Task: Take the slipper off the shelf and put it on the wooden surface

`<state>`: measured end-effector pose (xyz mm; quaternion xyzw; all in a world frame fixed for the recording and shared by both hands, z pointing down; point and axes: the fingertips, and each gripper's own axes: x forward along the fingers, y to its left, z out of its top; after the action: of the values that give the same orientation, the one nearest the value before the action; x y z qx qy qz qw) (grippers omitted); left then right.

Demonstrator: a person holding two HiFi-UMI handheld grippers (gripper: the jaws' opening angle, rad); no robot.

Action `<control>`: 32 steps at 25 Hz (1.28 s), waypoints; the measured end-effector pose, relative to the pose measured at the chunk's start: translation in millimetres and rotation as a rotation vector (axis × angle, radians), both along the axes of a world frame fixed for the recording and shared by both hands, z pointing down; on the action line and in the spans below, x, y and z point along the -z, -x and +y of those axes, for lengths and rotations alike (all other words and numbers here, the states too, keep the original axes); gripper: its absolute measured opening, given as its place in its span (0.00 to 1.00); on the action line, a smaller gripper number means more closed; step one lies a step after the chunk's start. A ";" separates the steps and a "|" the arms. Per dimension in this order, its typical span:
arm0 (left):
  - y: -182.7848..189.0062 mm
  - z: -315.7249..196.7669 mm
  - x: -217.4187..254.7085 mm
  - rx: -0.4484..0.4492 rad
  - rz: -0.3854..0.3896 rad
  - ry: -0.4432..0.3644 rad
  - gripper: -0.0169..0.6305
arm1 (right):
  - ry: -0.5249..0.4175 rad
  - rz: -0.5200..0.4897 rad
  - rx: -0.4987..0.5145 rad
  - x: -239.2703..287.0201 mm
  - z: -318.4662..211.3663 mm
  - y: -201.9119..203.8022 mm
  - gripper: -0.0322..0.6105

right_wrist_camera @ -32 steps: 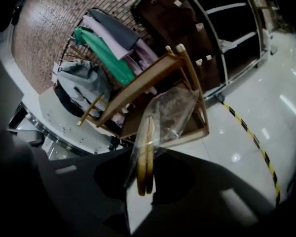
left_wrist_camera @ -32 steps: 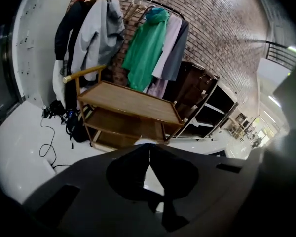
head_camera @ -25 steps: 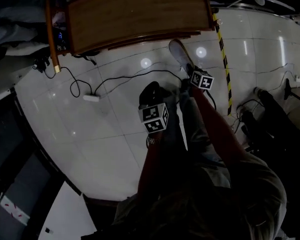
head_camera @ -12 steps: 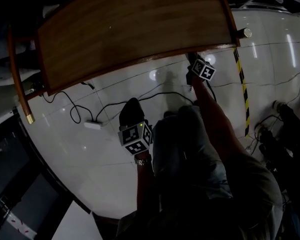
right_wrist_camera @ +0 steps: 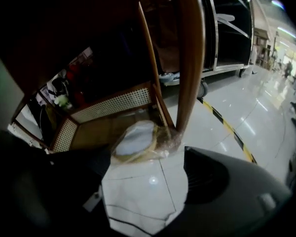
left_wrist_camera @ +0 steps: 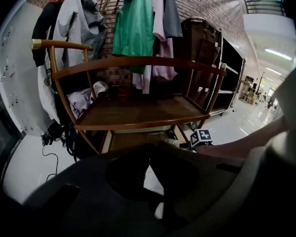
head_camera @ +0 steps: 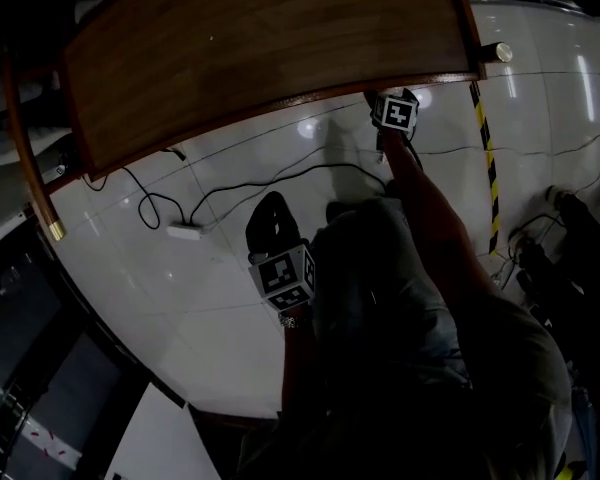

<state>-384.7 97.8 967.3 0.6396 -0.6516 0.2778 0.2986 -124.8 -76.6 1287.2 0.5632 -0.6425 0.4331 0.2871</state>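
A pale slipper in a clear plastic bag (right_wrist_camera: 136, 138) lies on the front corner of the bench's low cane shelf (right_wrist_camera: 108, 102), beside a wooden leg (right_wrist_camera: 190, 58). My right gripper (right_wrist_camera: 143, 181) points at it, jaws opening wide; the bag sits just ahead of the tips, with no pad pressing on it. In the head view, the right gripper's marker cube (head_camera: 395, 111) is at the front edge of the wooden bench top (head_camera: 260, 48). My left gripper (left_wrist_camera: 149, 157) hangs lower and nearer me, shut on nothing, and faces the bench top (left_wrist_camera: 138, 113).
Coats (left_wrist_camera: 138, 23) hang on a rack behind the bench. A cable and a white power strip (head_camera: 185, 231) lie on the glossy tiles at the left. Yellow-black floor tape (head_camera: 488, 168) runs on the right. Dark shelving (left_wrist_camera: 227, 78) stands beyond the bench.
The right gripper has moved forward from over the open floor to the bench's front edge. The bench top now fills more of the head view. The left gripper stayed low near me.
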 end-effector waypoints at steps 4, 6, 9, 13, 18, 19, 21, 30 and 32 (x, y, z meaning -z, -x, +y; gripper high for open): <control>-26.8 7.2 63.2 -0.015 0.048 0.043 0.03 | 0.142 0.015 0.012 61.6 75.1 -18.5 0.74; -48.8 6.0 110.6 -0.020 0.106 0.051 0.03 | 0.136 0.011 0.045 130.3 105.4 -29.6 0.72; -83.2 -11.6 186.2 -0.040 0.208 0.042 0.03 | 0.030 -0.050 0.085 274.2 109.3 -27.9 0.65; -131.5 -16.4 294.7 -0.170 0.249 0.051 0.03 | -0.120 -0.143 0.193 476.9 113.4 -5.8 0.46; -162.0 -9.6 392.0 -0.280 0.306 0.035 0.03 | -0.253 -0.191 0.271 664.8 113.1 18.3 0.11; -162.5 -7.7 403.0 -0.273 0.309 0.031 0.03 | -0.259 -0.192 0.284 688.8 116.2 22.0 0.09; -165.1 -0.2 420.0 -0.267 0.301 0.029 0.03 | -0.250 -0.190 0.305 723.3 128.9 27.3 0.09; -204.2 16.0 469.5 -0.268 0.245 -0.002 0.03 | -0.257 -0.164 0.332 790.1 171.0 5.3 0.11; -225.7 16.4 471.2 -0.286 0.264 0.004 0.03 | -0.268 -0.155 0.324 796.8 169.8 -8.6 0.11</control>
<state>-159.1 114.2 496.1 0.7560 -0.5086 0.2325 0.3402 -116.2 93.2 490.4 0.4508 -0.7965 0.3340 0.2255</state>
